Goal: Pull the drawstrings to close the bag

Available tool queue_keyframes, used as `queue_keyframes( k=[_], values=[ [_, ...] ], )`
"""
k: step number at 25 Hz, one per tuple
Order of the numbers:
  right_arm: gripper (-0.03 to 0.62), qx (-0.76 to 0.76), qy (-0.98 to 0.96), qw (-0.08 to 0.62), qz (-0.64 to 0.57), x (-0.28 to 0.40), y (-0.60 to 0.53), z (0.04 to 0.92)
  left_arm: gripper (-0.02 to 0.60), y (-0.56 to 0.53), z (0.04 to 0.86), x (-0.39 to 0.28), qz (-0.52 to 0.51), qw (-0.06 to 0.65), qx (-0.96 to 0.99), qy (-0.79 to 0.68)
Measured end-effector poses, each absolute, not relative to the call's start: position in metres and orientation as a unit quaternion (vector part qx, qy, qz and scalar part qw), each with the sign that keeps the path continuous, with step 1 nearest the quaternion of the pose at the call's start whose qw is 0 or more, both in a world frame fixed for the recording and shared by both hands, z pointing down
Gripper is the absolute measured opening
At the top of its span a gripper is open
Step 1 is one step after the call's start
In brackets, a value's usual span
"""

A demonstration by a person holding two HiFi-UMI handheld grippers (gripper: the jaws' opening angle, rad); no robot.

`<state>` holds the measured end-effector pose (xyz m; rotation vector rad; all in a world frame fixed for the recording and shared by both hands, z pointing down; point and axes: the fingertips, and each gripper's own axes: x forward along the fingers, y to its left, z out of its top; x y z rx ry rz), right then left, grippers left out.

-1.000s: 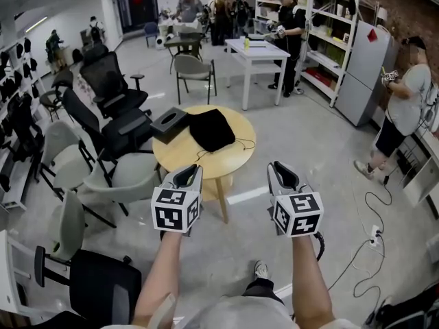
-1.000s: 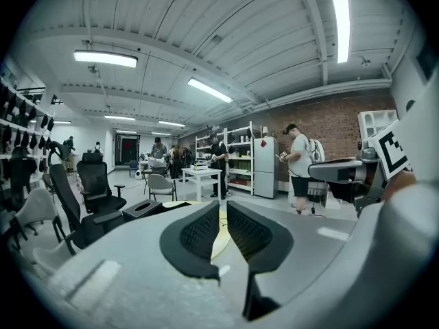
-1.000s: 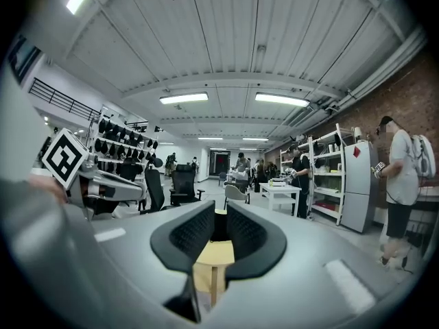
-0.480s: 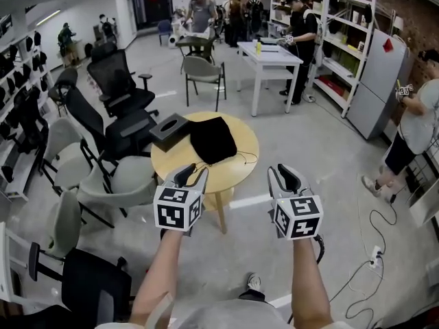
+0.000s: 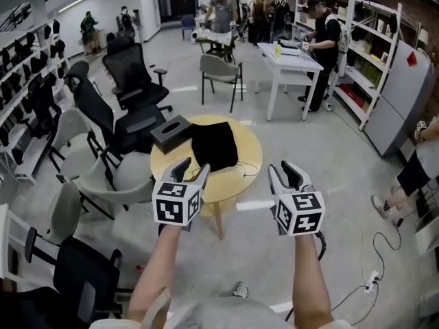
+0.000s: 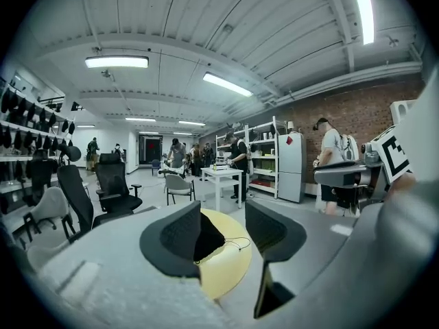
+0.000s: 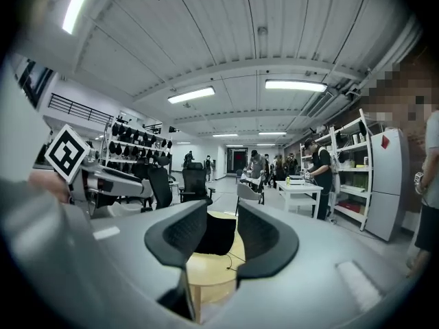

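Observation:
A black drawstring bag point(image 5: 214, 144) lies on a round wooden table point(image 5: 236, 184), and its thin cords point(image 5: 248, 164) trail toward the table's near edge. Both grippers are held in the air short of the table, apart from the bag. My left gripper point(image 5: 192, 171) is at the table's near-left edge, jaws opening, nothing between them. My right gripper point(image 5: 287, 174) hovers over the floor right of the table, jaws also opening and empty. The bag point(image 6: 209, 238) shows far off between the left jaws point(image 6: 223, 228). The right gripper view also frames the bag point(image 7: 218, 237) between the jaws point(image 7: 221, 226).
A black box point(image 5: 171, 133) sits on the table's left side. Office chairs point(image 5: 127, 81) crowd the left. A white table point(image 5: 291, 57) with people stands behind, shelves point(image 5: 370, 40) at the right. A cable point(image 5: 374, 242) lies on the floor at the right.
Both grippers' jaws have opened wider. The view has shifted so the table and bag sit a little lower and closer to the grippers.

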<state>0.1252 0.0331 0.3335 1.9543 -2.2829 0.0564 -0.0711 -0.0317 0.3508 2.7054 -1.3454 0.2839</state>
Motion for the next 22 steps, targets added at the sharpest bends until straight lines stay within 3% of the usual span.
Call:
queue_keyframes(
  k=[22],
  values=[
    [0.319, 0.566, -0.820, 0.081, 0.034, 0.172, -0.041, 0.356, 0.238, -0.076, 0.367, -0.043, 0.098, 0.061, 0.848, -0.517]
  ],
)
